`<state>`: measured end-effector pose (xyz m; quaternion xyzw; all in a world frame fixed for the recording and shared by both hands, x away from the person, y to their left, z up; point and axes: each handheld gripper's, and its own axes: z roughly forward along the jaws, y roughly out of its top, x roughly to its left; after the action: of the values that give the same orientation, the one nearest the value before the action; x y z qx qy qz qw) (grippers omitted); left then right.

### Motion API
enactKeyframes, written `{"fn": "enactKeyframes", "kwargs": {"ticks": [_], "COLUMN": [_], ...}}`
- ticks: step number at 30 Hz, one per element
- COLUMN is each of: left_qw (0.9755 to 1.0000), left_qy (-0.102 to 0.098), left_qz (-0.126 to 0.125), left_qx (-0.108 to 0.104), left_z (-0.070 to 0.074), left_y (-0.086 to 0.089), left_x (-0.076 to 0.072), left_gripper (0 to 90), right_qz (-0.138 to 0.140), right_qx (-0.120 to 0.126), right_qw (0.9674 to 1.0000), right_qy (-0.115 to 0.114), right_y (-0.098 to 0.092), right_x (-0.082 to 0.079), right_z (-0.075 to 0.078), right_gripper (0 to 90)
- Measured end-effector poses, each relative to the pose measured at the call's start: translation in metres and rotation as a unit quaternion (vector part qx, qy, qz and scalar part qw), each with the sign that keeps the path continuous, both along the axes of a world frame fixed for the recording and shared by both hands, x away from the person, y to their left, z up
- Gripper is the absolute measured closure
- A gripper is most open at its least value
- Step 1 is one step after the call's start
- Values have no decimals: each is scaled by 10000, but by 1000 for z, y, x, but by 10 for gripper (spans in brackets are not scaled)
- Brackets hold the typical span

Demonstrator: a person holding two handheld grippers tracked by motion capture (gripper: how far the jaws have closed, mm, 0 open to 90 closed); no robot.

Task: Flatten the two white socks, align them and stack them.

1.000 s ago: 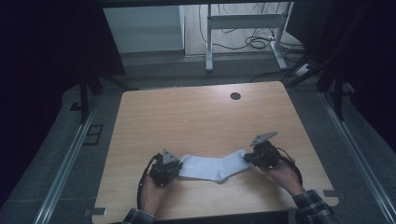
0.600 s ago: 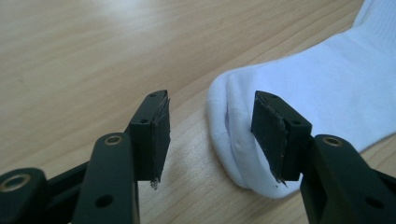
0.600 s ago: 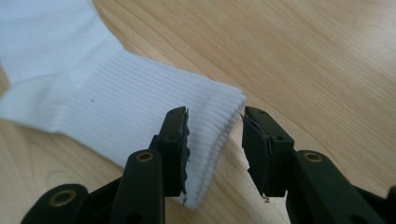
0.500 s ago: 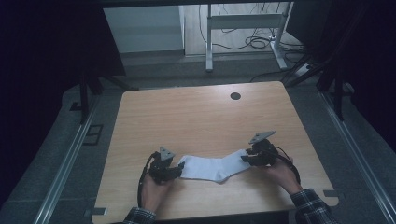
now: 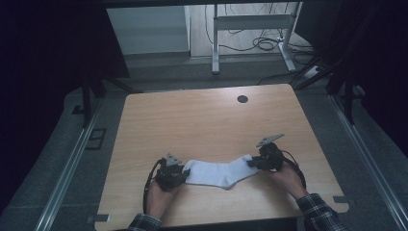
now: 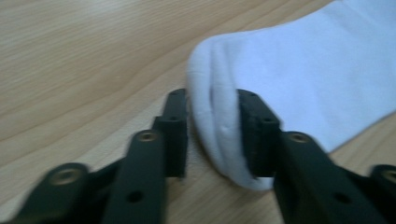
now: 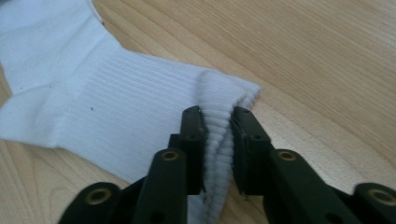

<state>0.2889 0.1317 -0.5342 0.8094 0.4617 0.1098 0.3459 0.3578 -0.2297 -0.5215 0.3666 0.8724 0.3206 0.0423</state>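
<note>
Since the earlier frames, both grippers sit almost where they were at the two ends of the sock (image 5: pixel 219 173), and the sock lies in the same place, stretched flat across the near part of the table (image 5: pixel 202 120); both sets of jaws have just been closing, with sock fabric between them. My left gripper (image 6: pixel 212 135) now pinches the rounded toe end, the cloth bunched between its pads. My right gripper (image 7: pixel 217 149) clamps the ribbed cuff, a fold of ribbing standing up between its jaws. In the high view the left gripper (image 5: pixel 179 174) and right gripper (image 5: pixel 254 162) hold the sock taut between them, heel bend toward me. I judge the step in hand to be securing both ends before handling the sock. The next move calls for lifting both ends together and keeping even tension, so that neither end slips out of its jaws.
</note>
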Motion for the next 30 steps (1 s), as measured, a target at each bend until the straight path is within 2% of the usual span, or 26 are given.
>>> {"fn": "enactKeyframes", "kwargs": {"ticks": [2, 5, 11, 13, 19, 23, 26, 30], "left_qw": [10000, 10000, 9997, 9995, 9992, 9993, 9993, 9993], "left_qy": [15, -28, -231, -316, -381, -323, -276, -184], "left_qz": [-35, -57, -16, -9, 96, 167, 184, 276], "left_qx": [4, 72, -21, -7, -18, 34, 159, 200], "left_z": [1, 5, 23, 29, 40, 37, 31, 21], "left_y": [-1, 0, 3, 3, 3, 1, 0, 0], "left_x": [0, 3, 15, 22, 45, 60, 70, 78], "left_gripper": [797, 813, 813, 813, 811, 810, 809, 807], "right_qz": [5, 48, -19, -73, -241, -345, -402, -448], "right_qx": [-112, -210, -23, 47, 113, 113, 61, -21], "right_qw": [9999, 9995, 9993, 9990, 9979, 9975, 9974, 9973], "right_qy": [-92, -209, -373, -436, -588, -601, -588, -585], "right_y": [3, 5, 2, 1, 2, 5, 9, 13], "right_x": [-2, -5, -2, 1, 18, 33, 43, 51], "right_z": [2, 6, 22, 28, 41, 41, 36, 30], "right_gripper": [785, 789, 788, 787, 786, 784, 782, 781]}}
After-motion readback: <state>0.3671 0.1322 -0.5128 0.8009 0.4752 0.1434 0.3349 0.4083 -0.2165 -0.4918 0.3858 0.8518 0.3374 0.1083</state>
